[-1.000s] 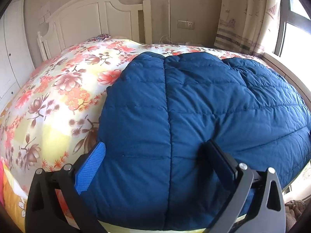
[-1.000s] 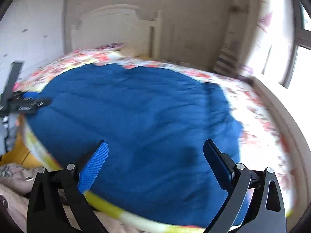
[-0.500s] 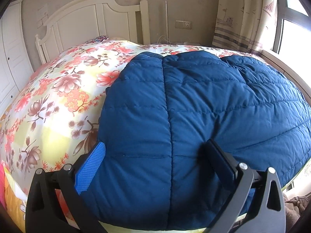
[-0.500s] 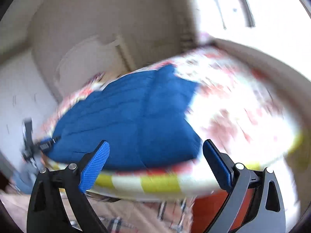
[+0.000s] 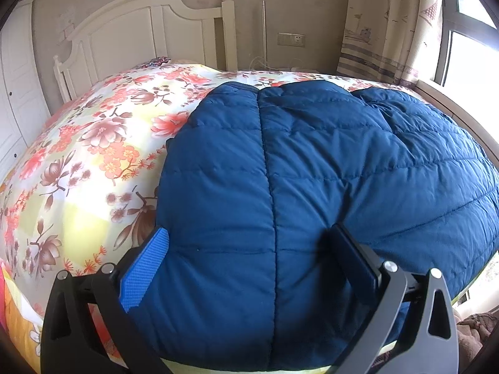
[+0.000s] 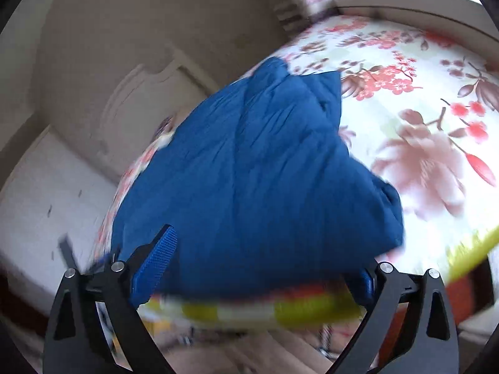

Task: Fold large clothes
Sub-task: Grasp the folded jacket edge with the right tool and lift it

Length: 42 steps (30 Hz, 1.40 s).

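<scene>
Left wrist: blue jacket (image 5: 312, 193) on bed (image 5: 93, 162).

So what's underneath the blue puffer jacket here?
The blue puffer jacket lies spread on the floral bedspread, which shows around it in both views. Whatever is directly beneath the jacket is covered and cannot be seen.

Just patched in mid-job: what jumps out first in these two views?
A big blue quilted coat lies spread on the flowered bedspread, filling most of both views. The open left gripper hangs over its near edge. The open right gripper faces the coat's other side, its view tilted and blurred.
</scene>
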### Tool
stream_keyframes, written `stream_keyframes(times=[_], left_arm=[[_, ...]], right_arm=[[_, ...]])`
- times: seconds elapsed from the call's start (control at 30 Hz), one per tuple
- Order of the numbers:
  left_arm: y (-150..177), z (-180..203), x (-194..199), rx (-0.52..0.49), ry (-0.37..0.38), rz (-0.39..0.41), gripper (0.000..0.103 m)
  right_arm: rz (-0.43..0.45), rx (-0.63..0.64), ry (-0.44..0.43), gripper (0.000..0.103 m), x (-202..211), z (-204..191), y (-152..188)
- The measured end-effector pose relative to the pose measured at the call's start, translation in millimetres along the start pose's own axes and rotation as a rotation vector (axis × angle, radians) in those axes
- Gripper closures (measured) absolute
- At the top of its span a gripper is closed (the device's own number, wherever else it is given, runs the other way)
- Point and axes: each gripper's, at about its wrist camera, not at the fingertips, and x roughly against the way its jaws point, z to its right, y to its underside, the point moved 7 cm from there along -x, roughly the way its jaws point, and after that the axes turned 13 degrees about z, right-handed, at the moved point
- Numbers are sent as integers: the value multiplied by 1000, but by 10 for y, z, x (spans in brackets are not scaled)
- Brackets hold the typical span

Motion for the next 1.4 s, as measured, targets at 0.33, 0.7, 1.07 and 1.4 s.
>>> stream_keyframes(times=[0.33, 0.7, 1.07, 1.4], left_arm=[[-136, 65, 104, 43, 20, -15, 3], [-988, 1308, -391, -171, 80, 5, 2], [-235, 1552, 185, -324, 186, 35, 5], [-373, -117, 905, 145, 286, 177, 5]], right_arm=[[192, -113, -72, 63, -77, -23, -257], [288, -27, -153, 66, 282, -318, -457], [340, 165, -148, 66, 311, -965, -671], [334, 962, -289, 66, -55, -3379, 245]])
